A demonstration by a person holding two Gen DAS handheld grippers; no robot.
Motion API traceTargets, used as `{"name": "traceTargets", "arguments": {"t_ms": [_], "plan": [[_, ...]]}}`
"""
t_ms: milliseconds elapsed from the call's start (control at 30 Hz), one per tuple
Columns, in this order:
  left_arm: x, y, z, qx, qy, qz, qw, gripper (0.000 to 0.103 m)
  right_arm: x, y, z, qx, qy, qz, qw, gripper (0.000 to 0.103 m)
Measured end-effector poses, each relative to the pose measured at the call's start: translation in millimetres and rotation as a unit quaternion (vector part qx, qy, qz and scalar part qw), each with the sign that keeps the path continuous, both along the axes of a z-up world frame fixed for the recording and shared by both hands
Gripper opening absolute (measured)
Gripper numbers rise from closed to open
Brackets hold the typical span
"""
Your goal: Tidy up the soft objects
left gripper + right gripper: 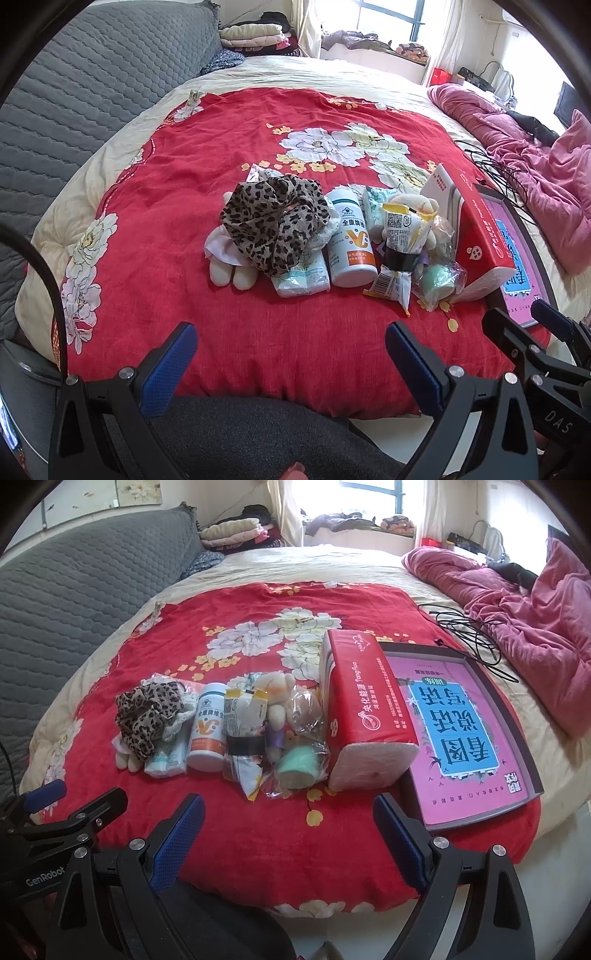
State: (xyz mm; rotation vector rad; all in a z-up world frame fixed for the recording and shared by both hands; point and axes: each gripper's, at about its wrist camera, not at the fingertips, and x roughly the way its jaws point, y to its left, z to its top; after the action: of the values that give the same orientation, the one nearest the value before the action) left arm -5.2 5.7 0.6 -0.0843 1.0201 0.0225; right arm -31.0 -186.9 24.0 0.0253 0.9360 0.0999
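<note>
A row of items lies on the red floral blanket (207, 155) (177, 627). From the left: a leopard-print scarf (275, 221) (147, 716) draped over a white plush toy (229, 271), a tissue pack (301, 278) (166, 760), a white bottle (351, 243) (208, 734), a taped snack bag (397, 247) (245, 738), a cream plush (413, 203) (275, 688), a green sponge in clear wrap (437, 282) (297, 770). My left gripper (291, 363) and right gripper (288, 836) hover open and empty near the blanket's front edge, short of the row.
A red tissue package (364, 709) (476, 229) leans beside a grey tray (532, 775) holding a pink book (458, 731). Black cable (469, 627) and a pink quilt (535, 620) lie right. A grey quilted sofa back (74, 92) stands left.
</note>
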Motion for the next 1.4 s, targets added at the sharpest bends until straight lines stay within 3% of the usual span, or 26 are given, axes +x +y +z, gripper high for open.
{"name": "traceTargets", "arguments": {"t_ms": [900,1400], "plan": [[-2,1,-2,-0.004,0.001,0.000,1.0000,0.102,6,4,-6,-0.003,0.003,0.005,1.000,0.093],[22,22,-18,-0.018,0.018,0.015,0.9996,0.102,25,16,-19,-0.016,0.016,0.014,1.000,0.093]]}}
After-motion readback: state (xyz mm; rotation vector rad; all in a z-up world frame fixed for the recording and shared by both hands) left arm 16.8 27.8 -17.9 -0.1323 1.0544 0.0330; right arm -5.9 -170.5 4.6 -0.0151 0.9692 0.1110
